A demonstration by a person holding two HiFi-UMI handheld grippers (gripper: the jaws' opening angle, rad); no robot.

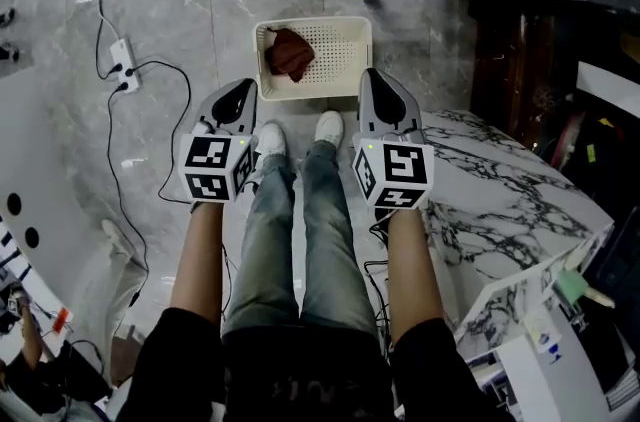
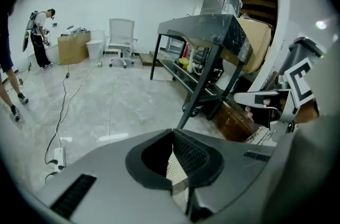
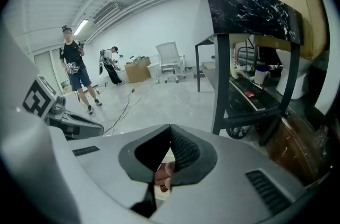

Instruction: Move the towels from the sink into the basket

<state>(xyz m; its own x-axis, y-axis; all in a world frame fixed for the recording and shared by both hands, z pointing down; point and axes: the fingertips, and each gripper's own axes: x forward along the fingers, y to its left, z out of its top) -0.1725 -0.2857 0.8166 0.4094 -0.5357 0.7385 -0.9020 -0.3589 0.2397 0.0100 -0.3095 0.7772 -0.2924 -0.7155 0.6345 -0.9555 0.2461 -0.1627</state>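
Note:
A cream perforated basket stands on the floor ahead of the person's feet. A dark red towel lies crumpled in its left half. My left gripper hangs above the floor just left of the basket, jaws shut with nothing between them. My right gripper hangs level with it at the basket's right edge, and its jaws meet at the tips with nothing held. In the left gripper view a bit of the basket shows under the left gripper. Red cloth shows below the right gripper. No sink is in view.
A marble-topped counter stands close on the right. A power strip with cables lies on the floor to the left. A black-framed table stands beyond the basket. People stand far off across the room.

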